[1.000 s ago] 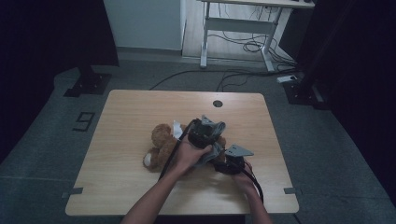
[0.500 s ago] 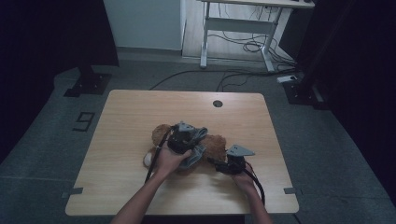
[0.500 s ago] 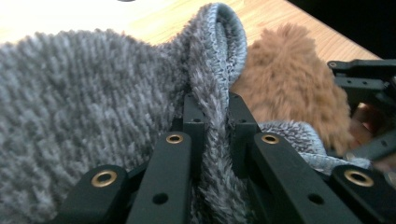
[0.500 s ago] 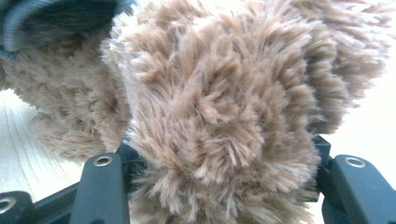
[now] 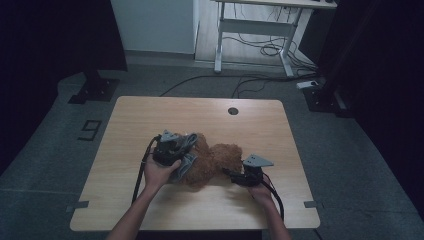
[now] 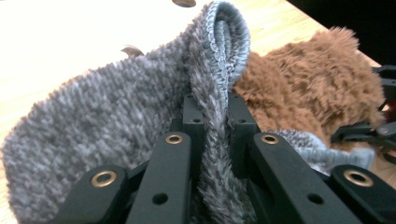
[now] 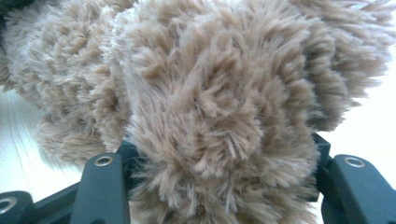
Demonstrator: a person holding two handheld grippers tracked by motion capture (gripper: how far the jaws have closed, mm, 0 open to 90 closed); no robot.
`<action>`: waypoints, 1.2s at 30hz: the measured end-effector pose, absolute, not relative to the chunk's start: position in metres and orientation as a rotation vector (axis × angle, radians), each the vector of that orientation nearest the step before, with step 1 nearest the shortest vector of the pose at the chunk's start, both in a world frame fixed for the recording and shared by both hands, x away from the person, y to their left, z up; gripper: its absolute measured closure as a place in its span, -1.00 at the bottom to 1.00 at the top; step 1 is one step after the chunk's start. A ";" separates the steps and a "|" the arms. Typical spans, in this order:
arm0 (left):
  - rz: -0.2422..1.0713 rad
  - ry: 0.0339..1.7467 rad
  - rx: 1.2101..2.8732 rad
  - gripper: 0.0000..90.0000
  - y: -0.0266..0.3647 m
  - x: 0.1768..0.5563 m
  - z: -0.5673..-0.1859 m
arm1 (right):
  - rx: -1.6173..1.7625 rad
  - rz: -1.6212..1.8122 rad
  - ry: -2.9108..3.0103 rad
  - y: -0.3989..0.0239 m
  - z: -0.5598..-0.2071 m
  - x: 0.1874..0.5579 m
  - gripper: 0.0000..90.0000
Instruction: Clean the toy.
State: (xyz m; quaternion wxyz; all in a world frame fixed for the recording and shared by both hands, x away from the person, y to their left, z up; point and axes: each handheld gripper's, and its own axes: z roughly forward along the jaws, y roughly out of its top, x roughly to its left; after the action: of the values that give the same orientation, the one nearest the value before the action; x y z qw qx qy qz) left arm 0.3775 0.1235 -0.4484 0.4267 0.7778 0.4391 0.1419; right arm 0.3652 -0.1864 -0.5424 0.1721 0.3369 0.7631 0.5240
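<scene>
Two hand-held grippers grip a furry brown plush toy (image 5: 215, 161) lying mid-table on the light wooden table (image 5: 200, 115).

The left gripper (image 6: 212, 116) pinches a fuzzy grey knitted cloth (image 6: 116, 116) beside the toy; the right gripper (image 5: 231, 174) jaws clamp the toy's fur.

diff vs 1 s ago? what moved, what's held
The left tongs, shut on the grey knit garment, swept from the toy's right side leftward across the brown plush toy, dragging the knit along. The right tongs stayed put, clamped on the plush. The table is unchanged.
</scene>
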 end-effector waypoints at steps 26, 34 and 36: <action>0.209 0.898 2.111 0.80 -0.011 0.411 -0.448 | 0.987 1.497 2.153 -0.188 -0.547 0.365 -0.12; 0.310 0.960 2.122 0.80 0.040 0.400 -0.453 | 0.992 1.499 2.151 -0.188 -0.546 0.364 -0.12; 0.301 0.948 2.100 0.80 0.050 0.394 -0.454 | 0.981 1.495 2.152 -0.188 -0.546 0.363 -0.12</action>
State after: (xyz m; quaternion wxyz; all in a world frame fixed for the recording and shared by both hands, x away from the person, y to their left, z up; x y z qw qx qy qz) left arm 0.3937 0.0501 -0.4543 0.3975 0.8293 0.3742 0.1188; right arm 0.3631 -0.1877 -0.5455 0.1711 0.3455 0.7577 0.5266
